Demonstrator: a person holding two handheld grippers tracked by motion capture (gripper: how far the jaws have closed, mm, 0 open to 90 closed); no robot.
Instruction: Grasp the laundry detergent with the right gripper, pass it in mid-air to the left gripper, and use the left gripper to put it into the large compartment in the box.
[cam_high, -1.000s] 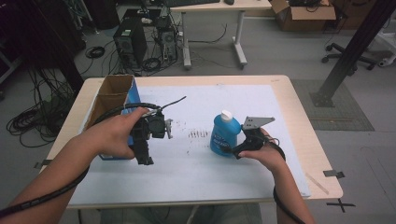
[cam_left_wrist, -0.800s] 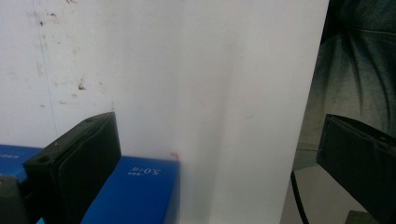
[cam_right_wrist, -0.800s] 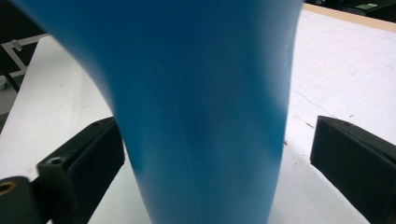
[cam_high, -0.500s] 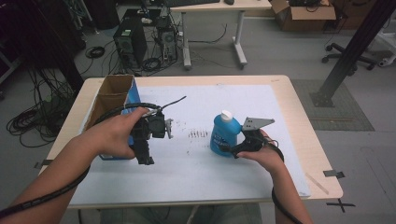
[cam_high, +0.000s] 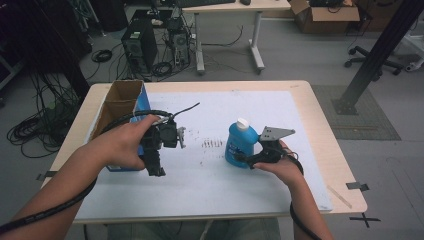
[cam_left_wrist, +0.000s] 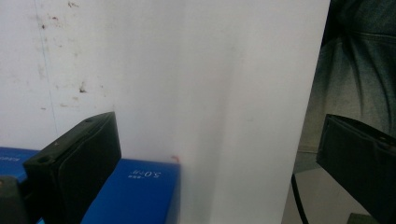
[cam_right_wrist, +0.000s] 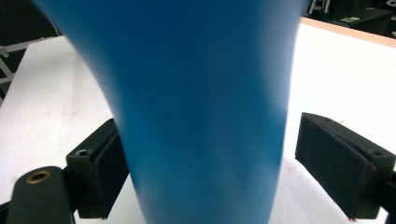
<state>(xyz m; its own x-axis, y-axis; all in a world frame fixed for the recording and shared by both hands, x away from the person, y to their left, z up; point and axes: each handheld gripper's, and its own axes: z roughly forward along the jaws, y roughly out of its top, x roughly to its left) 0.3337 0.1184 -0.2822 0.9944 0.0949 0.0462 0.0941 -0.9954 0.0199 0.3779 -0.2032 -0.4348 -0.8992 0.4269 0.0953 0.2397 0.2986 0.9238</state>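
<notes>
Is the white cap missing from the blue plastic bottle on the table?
No, the blue plastic bottle stands upright with its white cap on top.

Lab or tech workspace: desktop PC towers (cam_high: 134, 44) on the grey floor (cam_high: 300, 55), cable tangles (cam_high: 35, 130), office chair base (cam_high: 372, 54), black metal frame post (cam_high: 377, 52), cardboard box (cam_high: 325, 10), tape marks (cam_high: 364, 219) beside the worktop (cam_high: 325, 145).

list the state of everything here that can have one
blue plastic bottle with white cap: upright, capped, between the right jaws
open cardboard box with blue side: top open
left gripper: open, grips nothing
right gripper: open around the bottle; its right jaw stands apart from the bottle
</notes>
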